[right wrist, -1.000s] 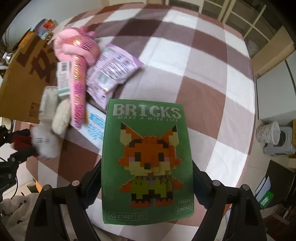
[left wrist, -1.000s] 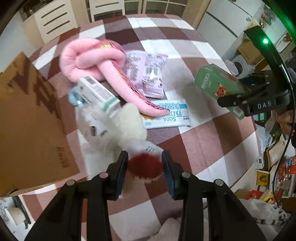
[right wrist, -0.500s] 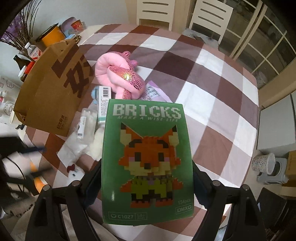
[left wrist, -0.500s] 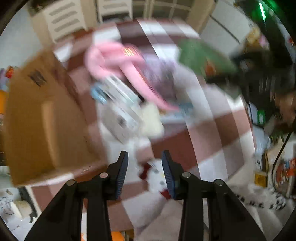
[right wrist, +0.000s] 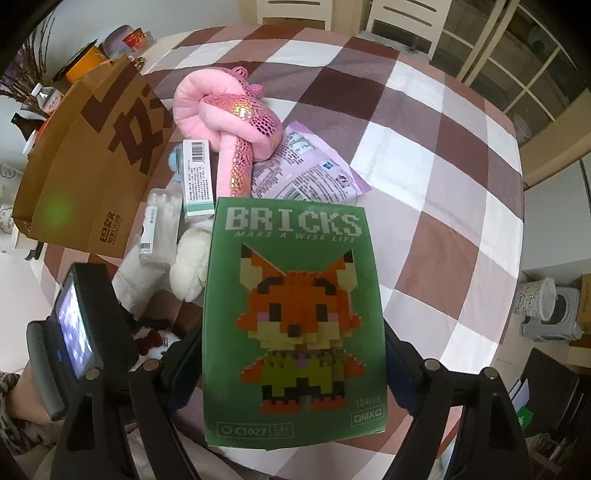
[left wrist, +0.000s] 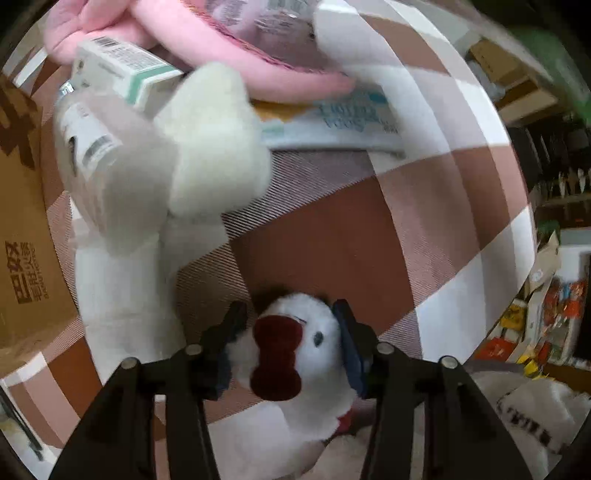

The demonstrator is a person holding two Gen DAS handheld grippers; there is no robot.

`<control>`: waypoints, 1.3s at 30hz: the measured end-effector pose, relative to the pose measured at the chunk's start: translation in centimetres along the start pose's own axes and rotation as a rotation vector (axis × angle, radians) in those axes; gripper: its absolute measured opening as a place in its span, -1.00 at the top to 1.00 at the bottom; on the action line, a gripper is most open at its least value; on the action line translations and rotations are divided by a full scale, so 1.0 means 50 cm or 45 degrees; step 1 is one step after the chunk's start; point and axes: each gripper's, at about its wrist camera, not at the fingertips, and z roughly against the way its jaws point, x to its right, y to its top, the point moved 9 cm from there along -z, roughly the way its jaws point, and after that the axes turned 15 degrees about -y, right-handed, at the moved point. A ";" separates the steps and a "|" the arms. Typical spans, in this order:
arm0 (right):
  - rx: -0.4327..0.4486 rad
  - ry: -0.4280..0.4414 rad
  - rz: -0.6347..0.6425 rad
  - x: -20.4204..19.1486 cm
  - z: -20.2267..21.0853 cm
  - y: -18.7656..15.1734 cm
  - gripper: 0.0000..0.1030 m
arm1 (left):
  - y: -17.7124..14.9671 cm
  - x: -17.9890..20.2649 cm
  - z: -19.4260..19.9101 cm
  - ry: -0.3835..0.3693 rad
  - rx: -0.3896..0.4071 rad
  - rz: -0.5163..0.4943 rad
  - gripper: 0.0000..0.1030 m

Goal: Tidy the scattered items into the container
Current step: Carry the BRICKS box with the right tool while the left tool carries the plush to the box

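Note:
My right gripper [right wrist: 293, 354] is shut on a green BRICKS box [right wrist: 293, 317] and holds it above the checked table. My left gripper [left wrist: 290, 328] has its jaws around the head of a white plush toy with a dark red bow [left wrist: 291, 354] at the table's near edge; whether they press on it I cannot tell. The brown paper bag [right wrist: 92, 162] stands at the left. Beside it lie a pink plush snake [right wrist: 229, 122], a purple snack pack [right wrist: 299, 170], a white-green box [right wrist: 197, 177], a clear cotton-swab tub [right wrist: 159, 229] and a biscuit pack [left wrist: 332, 118].
The table edge [left wrist: 509, 206] curves close on the right, with floor clutter beyond. Chairs [right wrist: 402, 22] stand at the far side. Bottles and cups [right wrist: 85, 59] sit behind the bag. The left gripper's body [right wrist: 85, 325] shows in the right wrist view.
My left gripper swung away, then came back low and close, its jaws wider around the plush's head. My right gripper rose and pulled back with the box.

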 end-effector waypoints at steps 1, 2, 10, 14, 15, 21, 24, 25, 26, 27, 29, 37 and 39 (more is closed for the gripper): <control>0.004 -0.004 -0.004 0.003 0.003 0.000 -0.67 | -0.004 0.000 0.002 -0.001 0.004 0.002 0.18; 0.006 -0.007 -0.007 0.004 0.005 -0.002 -0.67 | -0.008 -0.001 0.007 -0.002 0.005 0.007 0.21; 0.051 -0.020 -0.013 0.013 0.038 0.015 -0.67 | -0.024 -0.007 0.131 0.016 0.144 0.034 0.26; 0.091 -0.016 0.023 -0.004 0.071 0.035 -0.67 | -0.013 -0.006 0.231 0.025 0.265 0.048 0.26; 0.103 -0.015 0.037 -0.011 0.080 0.041 -0.67 | -0.013 -0.007 0.260 0.029 0.298 0.053 0.26; 0.199 0.001 0.125 -0.065 0.147 0.097 -0.67 | 0.003 -0.025 0.429 0.062 0.487 0.077 0.26; 0.243 0.019 0.168 -0.097 0.176 0.130 -0.67 | -0.001 -0.042 0.506 0.073 0.584 0.107 0.26; 0.259 0.027 0.186 -0.111 0.188 0.143 -0.67 | -0.004 -0.050 0.532 0.082 0.615 0.118 0.26; 0.276 0.037 0.207 -0.126 0.200 0.156 -0.67 | -0.005 -0.059 0.551 0.090 0.641 0.127 0.26; 0.293 0.049 0.229 -0.145 0.212 0.171 -0.67 | -0.007 -0.068 0.568 0.097 0.665 0.137 0.26; 0.318 0.069 0.263 -0.178 0.231 0.195 -0.67 | -0.014 -0.096 0.604 0.104 0.707 0.169 0.25; 0.371 0.134 0.466 -0.340 0.266 0.293 -0.67 | -0.021 -0.218 0.654 0.099 0.788 0.316 0.25; 0.367 0.136 0.534 -0.385 0.262 0.307 -0.67 | -0.017 -0.242 0.651 0.090 0.795 0.344 0.25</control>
